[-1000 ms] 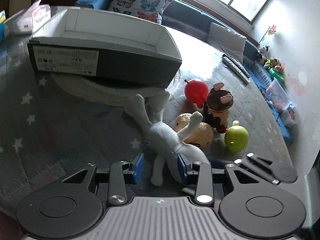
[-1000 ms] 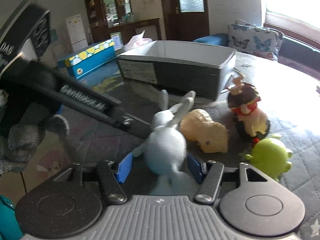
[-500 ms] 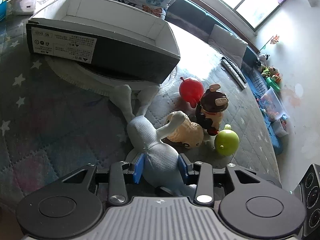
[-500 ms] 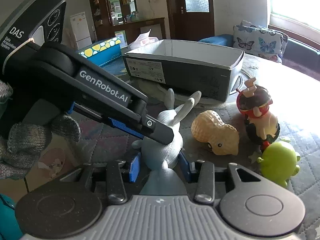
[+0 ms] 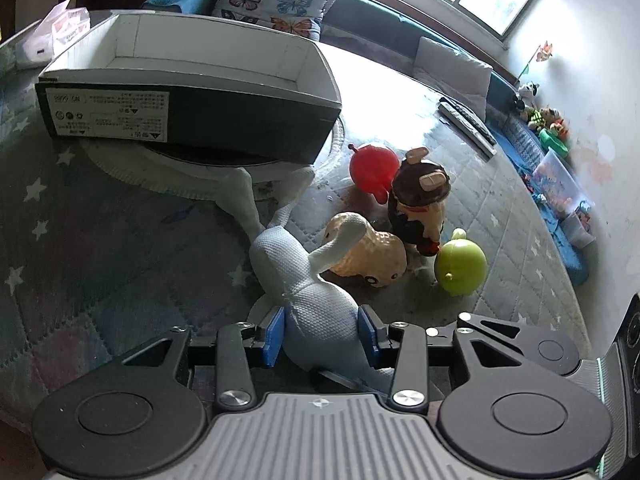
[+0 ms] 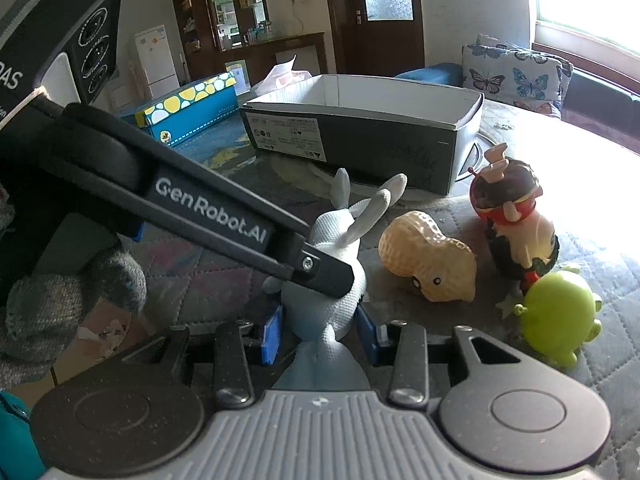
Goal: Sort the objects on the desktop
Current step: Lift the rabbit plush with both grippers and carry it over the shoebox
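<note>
gripping the white knitted rabbit [image 6: 326,300] low on its body, the right gripper [image 6: 320,338] had its blue pads pressed to either side of the toy. the left gripper [image 5: 322,334] straddled the same rabbit higher up, jaws opening, with the body between them; whether its pads touched the knit could not be told. in the right wrist view the left tool's black arm crossed over the rabbit, a grey-gloved hand [image 6: 48,316] behind it.

just beside the rabbit lay a peanut toy [image 5: 368,254], the rabbit's arm draped on it. next to that sat a green round toy [image 5: 460,266], then a brown-capped figure [image 5: 420,204] and a red ball toy [image 5: 372,168] — all bunched close together.

farther off stood the open shoebox [image 5: 188,112] on a pale round mat [image 5: 132,168]; nothing showed inside it. the rabbit's ears reached the mat's edge. the quilted table cover [image 5: 100,248] lay bare to the left, while beyond the box lay a remote [image 5: 466,126] near the far edge.
</note>
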{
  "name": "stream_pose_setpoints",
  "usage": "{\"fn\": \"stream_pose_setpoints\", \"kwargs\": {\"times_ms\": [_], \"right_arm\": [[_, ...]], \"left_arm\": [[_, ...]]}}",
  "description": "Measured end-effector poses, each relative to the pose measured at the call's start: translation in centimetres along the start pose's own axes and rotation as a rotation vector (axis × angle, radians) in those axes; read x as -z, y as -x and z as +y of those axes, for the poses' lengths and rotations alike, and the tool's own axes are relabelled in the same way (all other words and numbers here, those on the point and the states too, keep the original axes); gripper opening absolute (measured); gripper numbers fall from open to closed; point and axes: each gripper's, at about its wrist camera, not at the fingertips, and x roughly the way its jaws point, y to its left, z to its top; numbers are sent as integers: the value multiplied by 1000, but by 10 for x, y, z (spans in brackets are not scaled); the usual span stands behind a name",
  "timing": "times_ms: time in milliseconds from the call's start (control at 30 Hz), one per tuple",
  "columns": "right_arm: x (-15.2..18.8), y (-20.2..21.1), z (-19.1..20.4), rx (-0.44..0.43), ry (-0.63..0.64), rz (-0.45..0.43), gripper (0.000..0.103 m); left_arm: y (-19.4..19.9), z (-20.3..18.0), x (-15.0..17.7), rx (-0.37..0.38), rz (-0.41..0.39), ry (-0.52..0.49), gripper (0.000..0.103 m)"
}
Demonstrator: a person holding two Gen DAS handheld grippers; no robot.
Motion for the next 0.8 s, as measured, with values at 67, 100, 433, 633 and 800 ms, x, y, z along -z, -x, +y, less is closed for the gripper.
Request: {"fn": "stream_pose_setpoints", "kwargs": {"times_ms": [67, 100, 433, 633, 800], "right_arm": [[0, 0, 1, -1, 4, -1, 39], [0, 1, 1, -1, 7, -1, 39], [-3, 4, 0, -16, 6, -9, 35], [-16, 9, 1, -30, 20, -28, 34], [-42, 15, 3, -12, 56, -80, 34]], "left_arm": [[-2, -3, 1, -12, 7, -14, 45], [-3, -4, 1, -19, 8, -23, 45], [1, -3, 0, -21, -5, -32, 39], [15, 1, -11, -11, -37, -25, 38], [33, 2, -34, -2, -108, -40, 38]]}}
